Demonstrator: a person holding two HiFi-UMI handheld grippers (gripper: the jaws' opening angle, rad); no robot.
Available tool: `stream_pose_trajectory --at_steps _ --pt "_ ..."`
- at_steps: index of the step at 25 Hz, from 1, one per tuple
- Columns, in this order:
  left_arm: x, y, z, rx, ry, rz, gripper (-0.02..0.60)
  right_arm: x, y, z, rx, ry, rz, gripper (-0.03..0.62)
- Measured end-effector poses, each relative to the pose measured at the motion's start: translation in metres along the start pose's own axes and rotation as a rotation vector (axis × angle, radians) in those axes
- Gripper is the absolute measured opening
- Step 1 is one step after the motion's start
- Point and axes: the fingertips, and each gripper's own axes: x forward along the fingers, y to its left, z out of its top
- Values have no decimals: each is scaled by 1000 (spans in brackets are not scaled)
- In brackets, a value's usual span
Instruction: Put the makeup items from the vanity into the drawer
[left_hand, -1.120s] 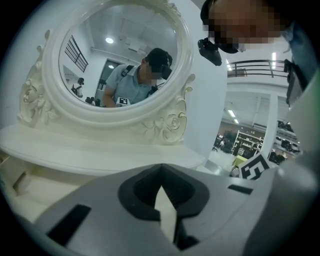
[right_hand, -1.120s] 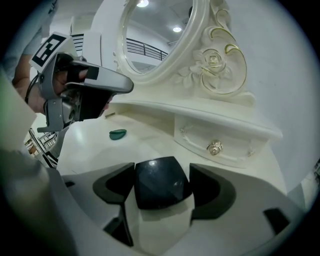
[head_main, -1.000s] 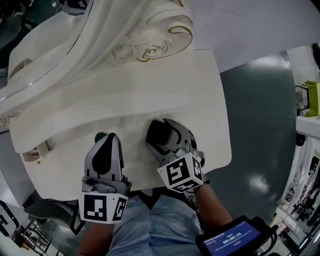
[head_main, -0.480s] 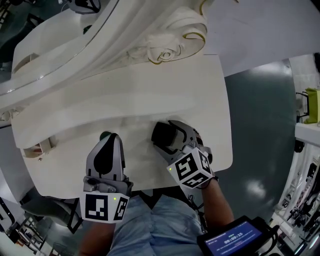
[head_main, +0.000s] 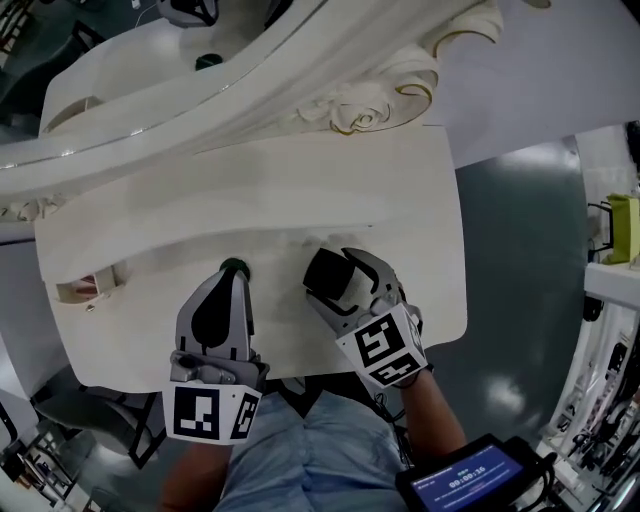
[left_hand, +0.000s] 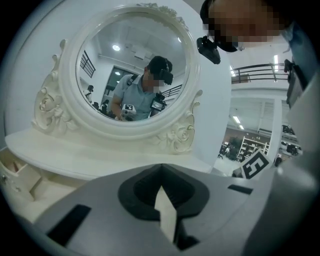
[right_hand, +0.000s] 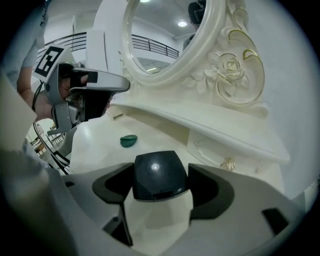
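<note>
On the white vanity top (head_main: 400, 200) lies a small green makeup item (head_main: 236, 267), also in the right gripper view (right_hand: 128, 140). My left gripper (head_main: 229, 285) is shut and empty, its tip right at the green item; only a sliver of vanity shows between its jaws (left_hand: 162, 200). My right gripper (head_main: 343, 282) is beside it on the right, shut on a black compact (head_main: 320, 272) that fills the gap between its jaws (right_hand: 159, 176). A small drawer (head_main: 85, 290) stands open at the vanity's left end, with something pale and reddish inside.
The ornate oval mirror (left_hand: 132, 75) and its raised shelf (head_main: 250, 130) stand behind the work area. A closed drawer with a gold knob (right_hand: 228, 164) sits under the shelf. The vanity's front edge (head_main: 300, 375) is just behind both grippers; grey floor (head_main: 520, 260) lies to the right.
The left gripper's tip has come up to the green item, which earlier lay off to its left. The right gripper keeps hold of the black compact and has barely shifted.
</note>
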Motion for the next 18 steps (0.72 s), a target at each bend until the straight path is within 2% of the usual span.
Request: stream_pose_trajectory --at_steps 10,18 --pt "-69 62 31 -12 -109 113 -2 13 73 87 -57 -101 99 342" --pt "-141 143 48 -30 -202 297 -2 61 164 163 -175 -160 281 342"
